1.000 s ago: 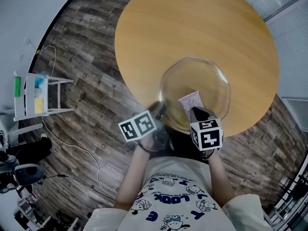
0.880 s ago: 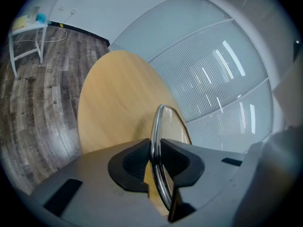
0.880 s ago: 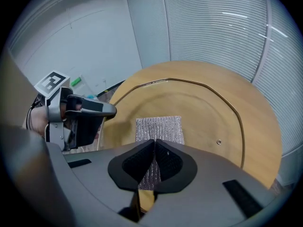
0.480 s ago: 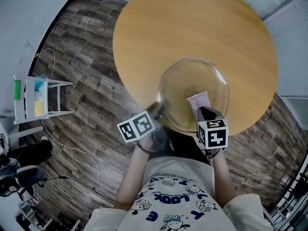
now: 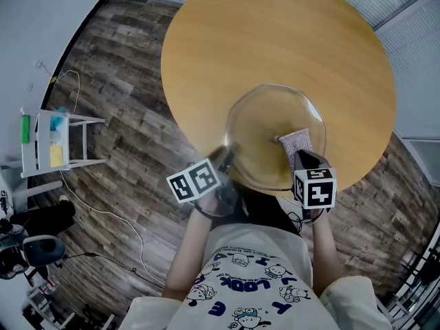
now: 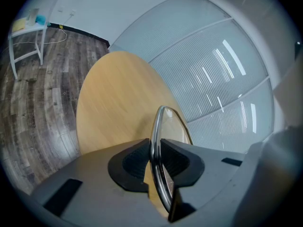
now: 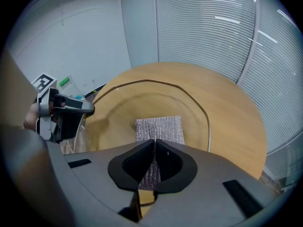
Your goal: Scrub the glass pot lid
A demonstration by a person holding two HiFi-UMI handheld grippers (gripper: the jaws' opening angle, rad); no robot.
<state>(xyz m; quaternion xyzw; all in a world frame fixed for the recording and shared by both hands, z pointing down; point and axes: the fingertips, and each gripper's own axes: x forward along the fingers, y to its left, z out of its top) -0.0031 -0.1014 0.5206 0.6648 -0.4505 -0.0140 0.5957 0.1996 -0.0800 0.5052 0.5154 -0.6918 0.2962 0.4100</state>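
Scrubbing looks mid-stroke to me. Left gripper point(image 5: 225, 160) has its jaws clamped on the near-left rim of the glass pot lid point(image 5: 265, 115), holding it out over the near edge of the round wooden table point(image 5: 275, 40). Right gripper point(image 5: 303, 158) pinches the near end of a silvery scrub pad point(image 5: 296, 141). The pad lies on the glass just right of the lid's middle, long axis pointing away from the person. Next sweep probably goes left or farther out. Both forearms sit tucked close to the body.
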